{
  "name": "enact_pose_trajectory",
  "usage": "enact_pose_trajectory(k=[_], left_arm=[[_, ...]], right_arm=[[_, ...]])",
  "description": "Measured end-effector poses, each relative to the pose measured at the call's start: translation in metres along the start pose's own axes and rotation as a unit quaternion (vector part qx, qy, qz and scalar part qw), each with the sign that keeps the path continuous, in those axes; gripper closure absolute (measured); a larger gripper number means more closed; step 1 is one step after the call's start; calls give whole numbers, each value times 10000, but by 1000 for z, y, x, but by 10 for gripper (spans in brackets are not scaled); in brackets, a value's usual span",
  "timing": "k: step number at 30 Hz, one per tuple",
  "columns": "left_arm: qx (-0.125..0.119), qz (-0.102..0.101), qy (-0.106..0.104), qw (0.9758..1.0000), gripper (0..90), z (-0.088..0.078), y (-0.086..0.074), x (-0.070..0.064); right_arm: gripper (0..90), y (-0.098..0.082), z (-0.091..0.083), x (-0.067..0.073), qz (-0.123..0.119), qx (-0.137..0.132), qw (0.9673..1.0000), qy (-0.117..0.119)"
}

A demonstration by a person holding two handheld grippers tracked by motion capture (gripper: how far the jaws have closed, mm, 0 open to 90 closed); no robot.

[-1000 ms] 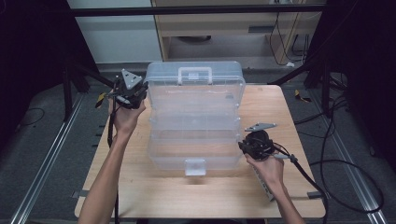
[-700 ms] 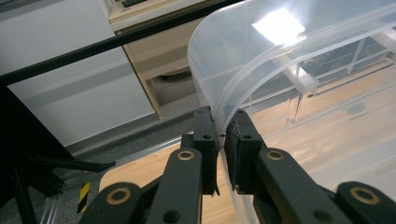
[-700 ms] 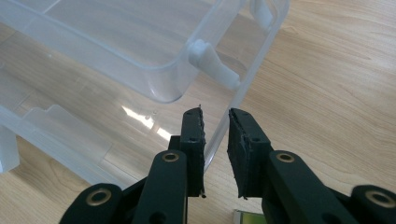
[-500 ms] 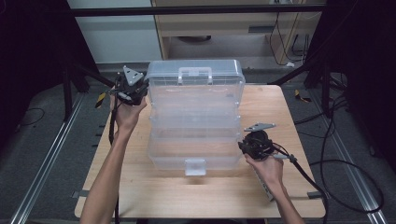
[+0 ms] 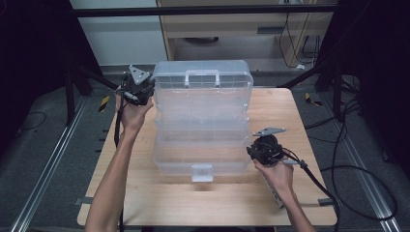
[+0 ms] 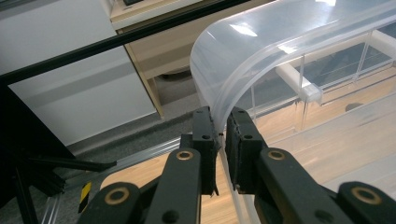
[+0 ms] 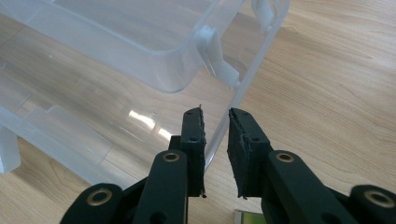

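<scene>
Change: left gripper (image 5: 145, 89) is lifting the lid (image 5: 203, 79) slightly higher at the far left than a moment ago; opening is progressing.
Left jaws: pinching the lid's curved rim (image 6: 219, 100), nearly closed.
Right gripper (image 7: 215, 135): jaws are standing narrowly apart astride the base wall (image 7: 243, 88); contact cannot be told.
Organizer box (image 5: 203, 145): sitting mid-table (image 5: 300, 203), tiers fanned.
Materials: clear glossy plastic, rounded corners, compartments; matte wood tabletop.

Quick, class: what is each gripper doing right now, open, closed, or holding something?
Left gripper: closed on the rim of the clear box's lid.
Right gripper: nearly closed around the side wall of the box's bottom tray; contact cannot be told.
</scene>
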State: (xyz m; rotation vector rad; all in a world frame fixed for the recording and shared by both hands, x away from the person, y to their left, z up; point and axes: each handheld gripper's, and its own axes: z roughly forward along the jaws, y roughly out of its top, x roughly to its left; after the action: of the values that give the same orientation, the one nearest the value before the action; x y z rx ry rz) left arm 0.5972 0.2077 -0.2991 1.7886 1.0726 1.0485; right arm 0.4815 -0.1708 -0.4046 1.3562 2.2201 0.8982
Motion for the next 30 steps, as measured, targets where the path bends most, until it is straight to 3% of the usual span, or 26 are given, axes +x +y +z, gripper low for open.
enact_pose_trajectory(k=[30], left_arm=[[190,-109,66,9997,822,33,11,6]], right_arm=[[760,0,0,-1,-18,11,10000,19]])
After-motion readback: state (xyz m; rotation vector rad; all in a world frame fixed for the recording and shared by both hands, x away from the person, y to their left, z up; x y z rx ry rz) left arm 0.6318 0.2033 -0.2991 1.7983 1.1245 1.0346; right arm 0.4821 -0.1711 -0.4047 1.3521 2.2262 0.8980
